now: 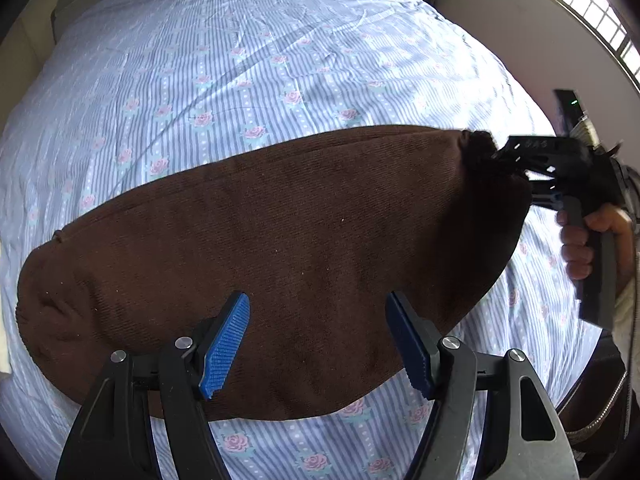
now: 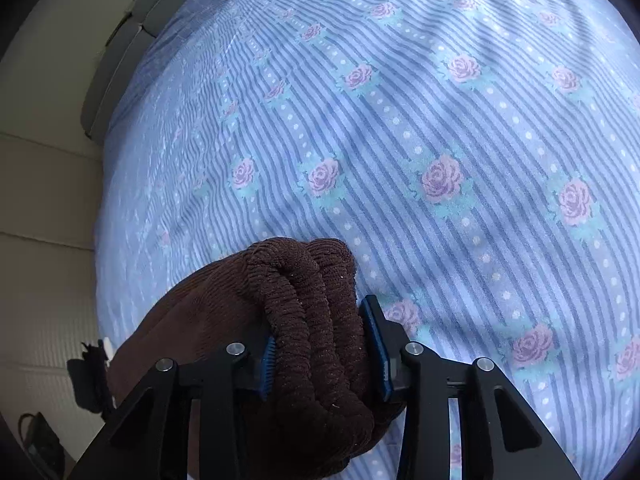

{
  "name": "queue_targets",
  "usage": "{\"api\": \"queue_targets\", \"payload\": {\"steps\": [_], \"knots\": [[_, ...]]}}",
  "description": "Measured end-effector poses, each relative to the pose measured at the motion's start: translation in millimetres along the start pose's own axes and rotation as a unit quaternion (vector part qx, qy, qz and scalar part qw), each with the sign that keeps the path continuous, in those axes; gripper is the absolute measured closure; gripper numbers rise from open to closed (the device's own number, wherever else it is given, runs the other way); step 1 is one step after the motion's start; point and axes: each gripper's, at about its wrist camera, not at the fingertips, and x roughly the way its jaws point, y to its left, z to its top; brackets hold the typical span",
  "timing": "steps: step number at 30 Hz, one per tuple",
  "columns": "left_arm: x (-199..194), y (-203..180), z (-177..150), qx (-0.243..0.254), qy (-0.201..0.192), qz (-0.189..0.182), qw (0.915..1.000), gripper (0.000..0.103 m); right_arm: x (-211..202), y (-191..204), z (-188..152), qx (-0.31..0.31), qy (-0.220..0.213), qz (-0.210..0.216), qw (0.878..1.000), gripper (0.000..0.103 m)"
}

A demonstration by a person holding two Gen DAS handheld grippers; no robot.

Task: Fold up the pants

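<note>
Pinching the bunched end of the brown pants [image 1: 280, 248], the right gripper [image 2: 320, 356] looks mid-fold. The left gripper [image 1: 318, 344] hangs spread wide above them, holding nothing. Next, I think, it should grab the near edge.

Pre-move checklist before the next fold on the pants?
1. Right tongs clamped on bunched end of pants: ok.
2. Left tongs open, above the pants, gripping nothing: ok.
3. Pants spread flat on the bed, no big wrinkles: ok.
4. All layers caught by the right tongs: cannot tell.
5. Far left end of pants aligned: cannot tell.
</note>
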Motion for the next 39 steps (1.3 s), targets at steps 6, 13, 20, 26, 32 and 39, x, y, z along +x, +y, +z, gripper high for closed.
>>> {"api": "queue_targets", "payload": {"steps": [6,13,20,26,32,39], "knots": [[23.9,7.3,4.6,-0.008,0.004,0.012,0.9999,0.034,-39.3,21.7,2.5,0.029,-0.054,0.016,0.998,0.070],[66.0,7.6,13.9,-0.014,0.030,0.029,0.9990,0.033,-31.5,25.4,-0.6,0.018,-0.041,-0.002,0.999,0.071],[36.1,11.0,25.2,-0.029,0.016,0.023,0.9992,0.036,-66.4,51.3,-10.1,-0.012,-0.063,-0.025,0.998,0.071],[-59.0,58.5,10.8,-0.094,-0.073,0.028,0.9925,0.035,-111.4,119.4,-34.6,-0.083,-0.107,-0.048,0.990,0.071],[-127.3,125.5,-28.7,-0.148,-0.122,0.055,0.9798,0.035,-119.0,207.2,-68.7,-0.160,-0.126,-0.043,0.978,0.072],[-155.5,201.7,-75.6,-0.203,-0.136,0.049,0.9684,0.035,-76.3,313.3,-131.2,-0.251,-0.101,-0.035,0.962,0.074]]}}
